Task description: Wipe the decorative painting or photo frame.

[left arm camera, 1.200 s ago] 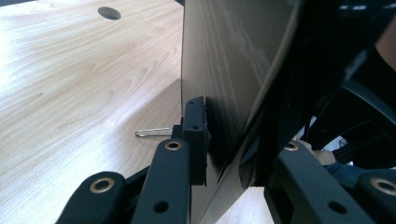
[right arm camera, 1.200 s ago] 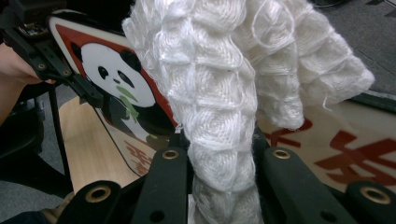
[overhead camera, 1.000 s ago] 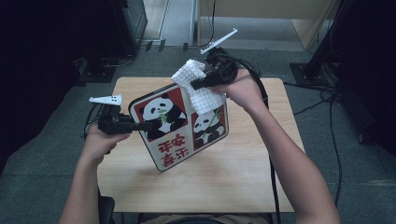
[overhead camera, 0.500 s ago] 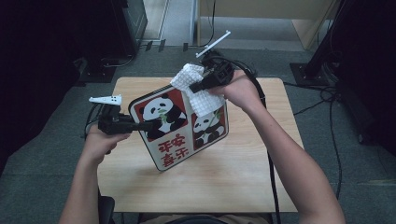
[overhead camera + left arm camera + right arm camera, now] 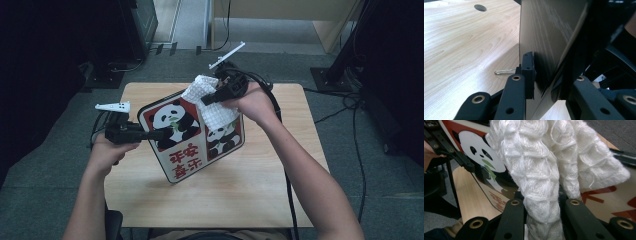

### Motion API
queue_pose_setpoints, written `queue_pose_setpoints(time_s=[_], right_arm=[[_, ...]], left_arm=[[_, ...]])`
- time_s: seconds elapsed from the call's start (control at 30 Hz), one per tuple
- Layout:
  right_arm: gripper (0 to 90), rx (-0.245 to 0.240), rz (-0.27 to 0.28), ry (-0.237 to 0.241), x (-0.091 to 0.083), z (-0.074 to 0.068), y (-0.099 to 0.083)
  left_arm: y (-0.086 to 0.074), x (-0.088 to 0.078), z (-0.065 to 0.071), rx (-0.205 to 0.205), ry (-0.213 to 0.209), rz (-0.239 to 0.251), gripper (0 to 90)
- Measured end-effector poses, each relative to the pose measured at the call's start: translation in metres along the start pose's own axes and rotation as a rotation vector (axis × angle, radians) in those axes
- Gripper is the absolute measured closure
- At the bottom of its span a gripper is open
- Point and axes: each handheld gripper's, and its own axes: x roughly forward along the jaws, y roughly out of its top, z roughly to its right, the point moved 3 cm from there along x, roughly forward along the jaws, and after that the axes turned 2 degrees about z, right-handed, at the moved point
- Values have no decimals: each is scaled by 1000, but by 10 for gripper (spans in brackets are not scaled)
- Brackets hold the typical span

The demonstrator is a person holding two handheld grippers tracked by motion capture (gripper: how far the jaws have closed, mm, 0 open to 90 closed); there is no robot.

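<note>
A board printed with pandas and red characters stands tilted on the wooden table. My left gripper is shut on its left edge. In the left gripper view a pad presses on the board's dark back, the left gripper straddling the edge. My right gripper is shut on a white waffle-weave cloth that lies against the board's upper part. In the right gripper view the cloth bulges out of the right gripper, with the panda board behind it.
A thin wire loop lies on the table behind the board, and a round hole is in the tabletop farther off. Cables trail over the floor at the right. Dark equipment stands beyond the table's far left.
The right gripper and its cloth have shifted slightly down over the top of the board. The left hand and the board have kept still.
</note>
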Motion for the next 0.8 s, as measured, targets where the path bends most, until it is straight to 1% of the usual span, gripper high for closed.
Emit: queue_pose_setpoints(time_s=[0.13, 0.3, 0.47, 0.8], right_arm=[[776, -6, 1, -6, 2, -1, -4], [776, -2, 4, 3, 6, -1, -10], [776, 14, 5, 13, 10, 1, -18], [775, 28, 18, 25, 17, 2, -29]], left_arm=[[0, 0, 0, 0, 0, -1, 757], [0, 0, 0, 0, -1, 0, 756], [0, 0, 0, 0, -2, 0, 756], [0, 0, 0, 1, -4, -1, 755]])
